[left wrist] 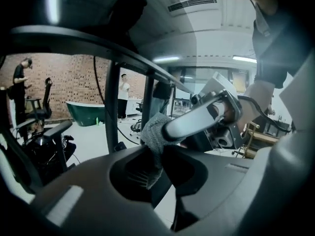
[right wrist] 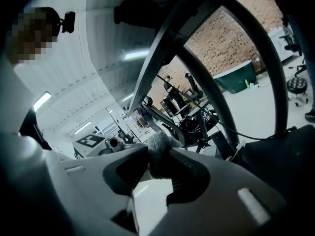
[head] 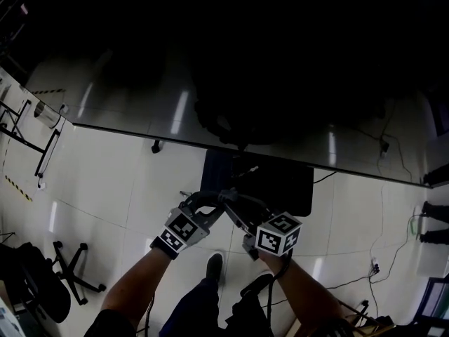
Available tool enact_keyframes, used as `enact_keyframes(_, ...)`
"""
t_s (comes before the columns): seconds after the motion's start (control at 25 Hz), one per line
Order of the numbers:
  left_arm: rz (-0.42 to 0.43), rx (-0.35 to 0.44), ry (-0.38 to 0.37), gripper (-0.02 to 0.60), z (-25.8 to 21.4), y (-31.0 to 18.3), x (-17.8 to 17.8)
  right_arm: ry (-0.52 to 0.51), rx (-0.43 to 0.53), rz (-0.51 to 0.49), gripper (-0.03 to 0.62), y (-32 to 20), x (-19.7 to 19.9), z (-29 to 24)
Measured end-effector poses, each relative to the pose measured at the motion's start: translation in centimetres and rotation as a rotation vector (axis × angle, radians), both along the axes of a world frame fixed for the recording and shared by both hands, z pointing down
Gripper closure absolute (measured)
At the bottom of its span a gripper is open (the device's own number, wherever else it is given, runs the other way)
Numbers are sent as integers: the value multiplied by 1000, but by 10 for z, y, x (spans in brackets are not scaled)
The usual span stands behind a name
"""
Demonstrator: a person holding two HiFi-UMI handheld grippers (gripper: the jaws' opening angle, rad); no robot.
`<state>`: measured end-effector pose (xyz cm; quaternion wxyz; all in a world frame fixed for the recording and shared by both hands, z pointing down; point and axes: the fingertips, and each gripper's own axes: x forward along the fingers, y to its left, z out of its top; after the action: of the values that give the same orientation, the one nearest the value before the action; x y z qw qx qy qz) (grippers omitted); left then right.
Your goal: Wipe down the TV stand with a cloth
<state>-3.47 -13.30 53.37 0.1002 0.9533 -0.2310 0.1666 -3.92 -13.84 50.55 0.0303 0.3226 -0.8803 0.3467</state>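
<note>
A glossy white tile floor (head: 105, 181) fills the lower half of my head view. The long dark TV stand (head: 126, 97) runs across the top, its surface catching streaks of ceiling light. A black office chair (head: 66, 276) sits at the lower left. Far back in the left gripper view I see a brick wall (left wrist: 64, 80), a green tub (left wrist: 91, 113) and a person (left wrist: 123, 96) standing near it.

My two tools meet in the air in front of the stand's near edge, tips almost together. The left hand-held gripper (left wrist: 153, 165) has its jaws together on a grey cloth (left wrist: 153, 132), which is pinched between the pads and bunches up above them. The right hand-held gripper (right wrist: 157, 165) has its jaws partly apart. A tuft of the same cloth sits between them, and a strip of floor shows through the gap under it. One of its fingers (left wrist: 192, 122) lies against the cloth in the left gripper view. The cloth is off the stand, up between the two tools.
</note>
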Motion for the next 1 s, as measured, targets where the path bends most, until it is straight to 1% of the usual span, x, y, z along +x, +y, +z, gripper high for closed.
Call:
enact_keyframes(0.04, -28, -33, 11, 511, 9, -4, -4, 9, -9, -6, 467, 2, -1, 8)
enact_keyframes(0.12, -71, -113, 33, 511, 27, -11, -11, 19, -17, 0, 467, 5, 1, 18)
enact_keyframes(0.2, -98, -167, 17, 512, 47, -19, -19, 32, -14, 23, 467, 6, 5, 23)
enact_keyframes(0.24, -111, -172, -5, 512, 58, -26, -23, 37, -10, 34, 468, 6, 8, 24)
enact_keyframes(0.36, -141, -155, -91, 514, 89, -56, -37, 40, -10, 65, 474, 7, 18, 28)
enact_keyframes(0.52, -134, -141, -225, 514, 128, -89, -40, 55, -13, 106, 481, 13, 40, 36)
enact_keyframes(0.68, -121, -143, -344, 514, 161, -124, -35, 38, -38, 175, 485, 18, 68, 45)
enact_keyframes(0.76, -126, -142, -390, 514, 173, -143, -38, 49, -42, 198, 486, 24, 77, 47)
enact_keyframes(0.84, -135, -150, -408, 514, 184, -161, -37, 62, -36, 214, 487, 27, 89, 45)
enact_keyframes(0.92, -121, -172, -427, 514, 196, -171, -28, 62, -40, 244, 488, 29, 104, 45)
enact_keyframes(1.0, -111, -201, -485, 514, 210, -176, -25, 55, -46, 276, 490, 30, 118, 47)
